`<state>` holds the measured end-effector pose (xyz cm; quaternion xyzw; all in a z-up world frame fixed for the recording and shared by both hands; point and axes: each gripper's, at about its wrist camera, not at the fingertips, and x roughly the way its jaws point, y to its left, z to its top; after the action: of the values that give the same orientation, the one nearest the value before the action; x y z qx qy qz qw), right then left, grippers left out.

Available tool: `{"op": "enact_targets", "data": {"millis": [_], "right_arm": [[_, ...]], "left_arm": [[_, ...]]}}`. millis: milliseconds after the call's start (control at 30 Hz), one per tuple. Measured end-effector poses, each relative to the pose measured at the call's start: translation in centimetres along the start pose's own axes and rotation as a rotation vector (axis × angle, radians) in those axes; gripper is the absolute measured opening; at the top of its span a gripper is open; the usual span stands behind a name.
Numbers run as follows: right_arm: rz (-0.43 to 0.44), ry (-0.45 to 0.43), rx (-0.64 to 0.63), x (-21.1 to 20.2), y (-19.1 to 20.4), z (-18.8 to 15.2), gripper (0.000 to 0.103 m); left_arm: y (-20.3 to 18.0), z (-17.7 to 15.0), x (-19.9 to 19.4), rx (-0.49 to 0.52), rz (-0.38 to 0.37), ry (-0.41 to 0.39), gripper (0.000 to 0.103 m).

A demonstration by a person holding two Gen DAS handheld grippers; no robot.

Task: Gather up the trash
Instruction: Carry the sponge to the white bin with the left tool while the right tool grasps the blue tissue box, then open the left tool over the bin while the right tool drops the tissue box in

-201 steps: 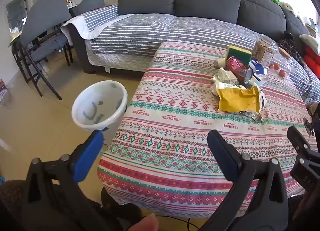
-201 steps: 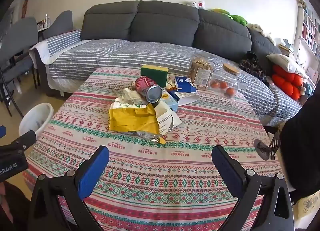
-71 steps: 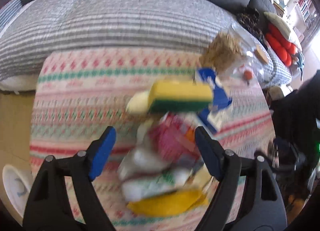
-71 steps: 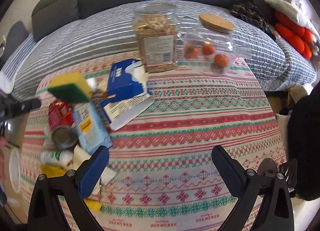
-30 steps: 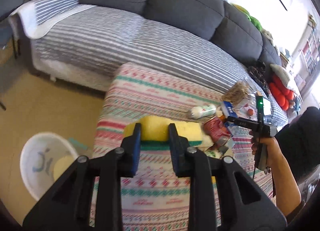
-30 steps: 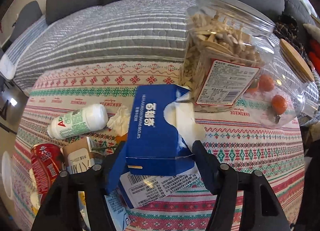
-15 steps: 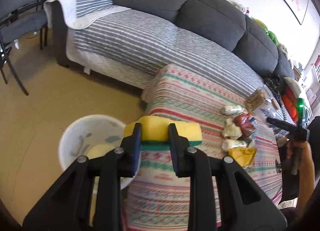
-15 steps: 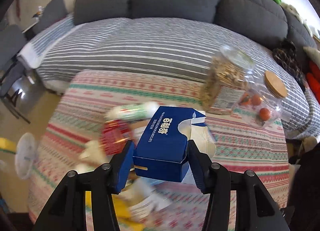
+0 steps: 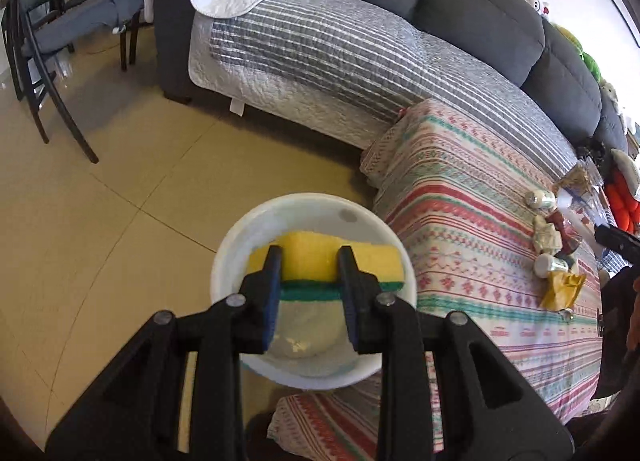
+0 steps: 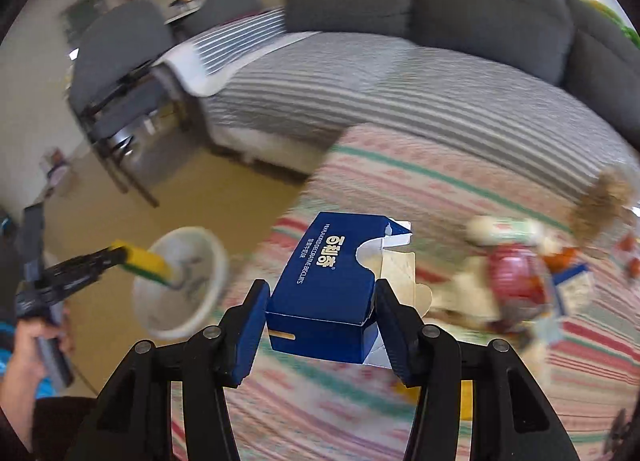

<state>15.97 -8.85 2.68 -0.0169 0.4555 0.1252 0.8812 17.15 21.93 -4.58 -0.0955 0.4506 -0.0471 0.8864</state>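
My left gripper (image 9: 308,293) holds the sponge (image 9: 326,261) directly over the mouth of the white bin (image 9: 240,245), which stands on the tiled floor (image 9: 100,229) just beside the corner of the worktop (image 9: 472,245). Its fingers (image 9: 271,293) are narrow, pinching the sponge across its short axis; the long axis runs crosswise to them, both ends inside the rim as seen from the left wrist. I judge a release from here drops it in. The sponge is soft yellow foam over a green scouring layer, slightly squeezed at the pinch. My right gripper (image 10: 320,325) clamps a blue biscuit box (image 10: 332,289) by its two side faces, over the patterned cloth of the worktop; the bin lies down and to its left, well apart, so the left gripper is far nearer. The box is light card, torn open at the far end, likely to crush under pressure. Remaining litter, a red can (image 10: 516,277) and yellow wrapper (image 9: 564,289) among it, lies further along the worktop, blurred.
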Motion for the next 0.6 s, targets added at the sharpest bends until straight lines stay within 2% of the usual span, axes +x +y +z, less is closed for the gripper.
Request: {"op": "enact_targets", "data": {"millis": [167, 200, 233, 300, 367, 433, 500, 600], "right_arm": [[0.065, 0.039, -0.045, 3.7, 4.6, -0.4, 0.054], [0.076, 0.047, -0.05, 4.3, 5.3, -0.5, 0.054], [0.087, 0.054, -0.055, 4.8, 6.0, -0.6, 0.054], [0.106, 0.063, -0.06, 5.5, 7.0, -0.7, 0.054], [0.125, 0.073, -0.061, 6.3, 7.7, -0.6, 0.054], [0.141, 0.077, -0.065, 6.9, 8.5, -0.5, 0.054], [0.161, 0.079, -0.078, 7.4, 9.6, -0.5, 0.054], [0.183, 0.096, -0.09, 8.8, 10.8, -0.3, 0.054]], "left_arm": [[0.4, 0.4, 1.1, 0.026, 0.018, -0.021, 0.032], [0.4, 0.5, 1.2, 0.02, 0.039, -0.025, 0.039], [0.6, 0.6, 1.2, 0.009, 0.059, -0.028, 0.053], [1.0, 0.7, 0.8, -0.013, 0.097, -0.039, 0.069], [1.1, 0.6, 0.5, -0.012, 0.124, -0.037, 0.073], [1.5, 0.4, 0.2, -0.009, 0.171, -0.018, 0.084], [1.9, 0.1, 0.0, -0.009, 0.191, -0.005, 0.085], [3.0, -0.5, -0.6, -0.034, 0.208, 0.014, 0.092]]}}
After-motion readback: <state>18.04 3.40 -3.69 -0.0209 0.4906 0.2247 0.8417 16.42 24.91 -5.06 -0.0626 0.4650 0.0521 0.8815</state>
